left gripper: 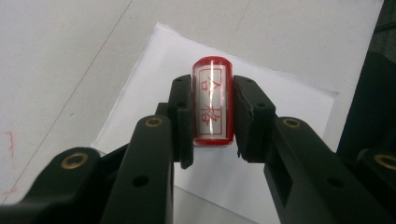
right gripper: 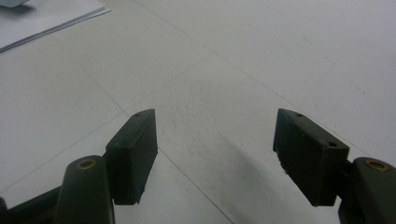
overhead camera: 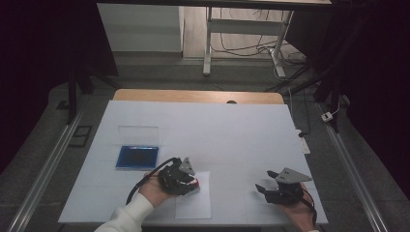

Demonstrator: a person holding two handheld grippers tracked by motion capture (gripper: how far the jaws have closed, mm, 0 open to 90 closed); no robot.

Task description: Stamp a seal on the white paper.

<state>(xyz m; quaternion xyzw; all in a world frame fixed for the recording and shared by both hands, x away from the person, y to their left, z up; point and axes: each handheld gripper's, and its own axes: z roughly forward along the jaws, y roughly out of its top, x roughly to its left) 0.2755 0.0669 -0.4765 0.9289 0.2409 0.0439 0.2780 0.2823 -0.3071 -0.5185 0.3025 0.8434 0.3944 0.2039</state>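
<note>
two grippers are working at one table (overhead camera: 241,130): the left gripper (left gripper: 212,116) is clamping one red stamp (left gripper: 212,100), and the right gripper (right gripper: 215,154) is gaping; one paper sheet (overhead camera: 200,203) and one blue ink pad (overhead camera: 137,157) are lying there.

Left tongs (overhead camera: 189,182) over white sheet (overhead camera: 200,205) — right tongs (overhead camera: 266,181) apart, blue pad (overhead camera: 137,157) beyond.

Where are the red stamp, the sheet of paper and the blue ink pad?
red stamp (left gripper: 212,102): left gripper view, its labelled side.
sheet of paper (overhead camera: 196,205): high view, bare lower part.
blue ink pad (overhead camera: 137,157): high view, middle of the blue tray.
</note>
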